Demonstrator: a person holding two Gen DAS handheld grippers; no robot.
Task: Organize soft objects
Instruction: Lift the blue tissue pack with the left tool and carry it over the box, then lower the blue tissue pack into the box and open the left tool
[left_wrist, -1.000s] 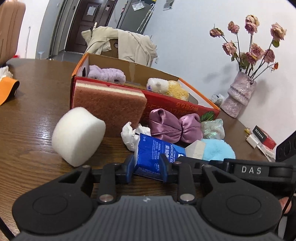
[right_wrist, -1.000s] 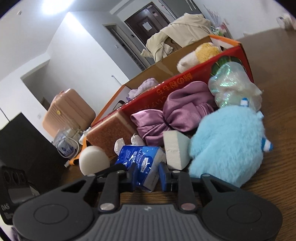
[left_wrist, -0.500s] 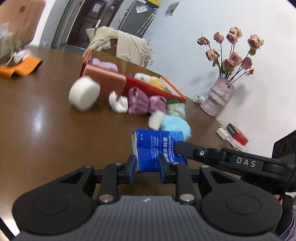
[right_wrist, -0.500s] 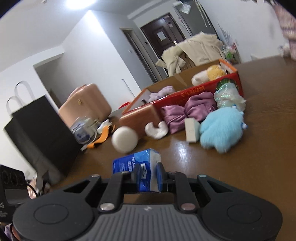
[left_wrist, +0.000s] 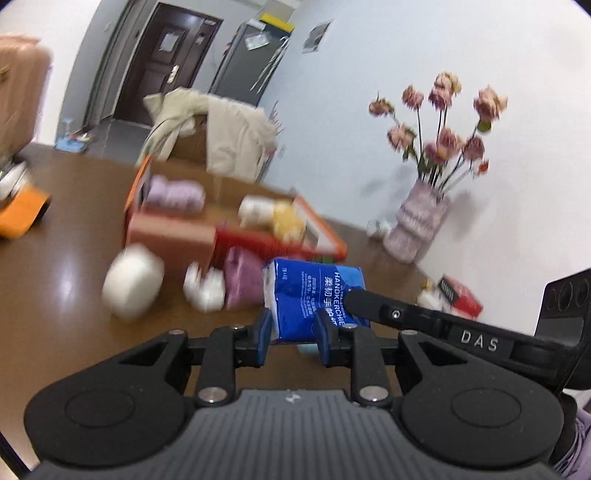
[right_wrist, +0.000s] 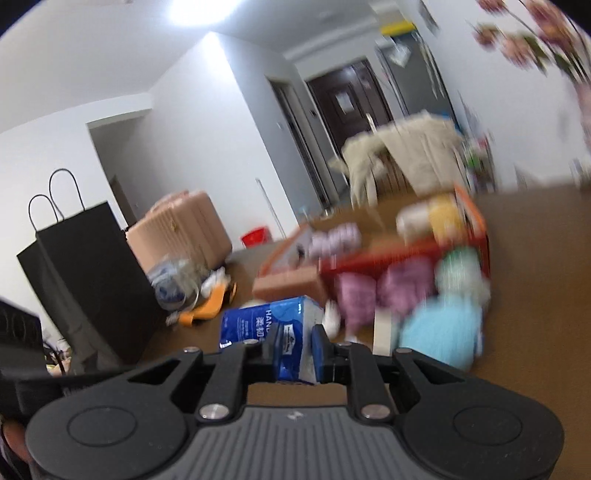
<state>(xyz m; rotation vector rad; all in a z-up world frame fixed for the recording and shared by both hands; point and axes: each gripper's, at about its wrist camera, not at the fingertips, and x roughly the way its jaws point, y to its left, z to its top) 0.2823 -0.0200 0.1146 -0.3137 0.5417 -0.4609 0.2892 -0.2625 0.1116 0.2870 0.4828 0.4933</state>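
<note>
Your left gripper (left_wrist: 293, 338) is closed on the near end of the blue tissue pack (left_wrist: 312, 299), its blue pads pressing the pack from both sides. Your right gripper (right_wrist: 293, 347) is clamped on the same tissue pack (right_wrist: 266, 325) from the other end; in the left wrist view one of its black fingers (left_wrist: 373, 304) lies across the pack's right face. The pack is up off the brown surface (left_wrist: 66, 332), held between your two grippers, near you and in front of the pile of soft things.

Farther off, the red and orange cardboard box (left_wrist: 325, 240) sits on the surface with a lilac plush (left_wrist: 173, 192) and a white and yellow toy (left_wrist: 273, 216) inside it. Against its near side lie a brown sponge block (left_wrist: 173, 236), a white round sponge (left_wrist: 131, 284), a crumpled white cloth (left_wrist: 205, 288) and a purple satin bow (right_wrist: 384, 290). A light blue fluffy toy (right_wrist: 439, 332) sits on the right of the pile, with a pale iridescent bundle (right_wrist: 461, 273) just behind it. Most of this is blurred. A vase of dried roses (left_wrist: 421, 225) stands far right near the wall.
</note>
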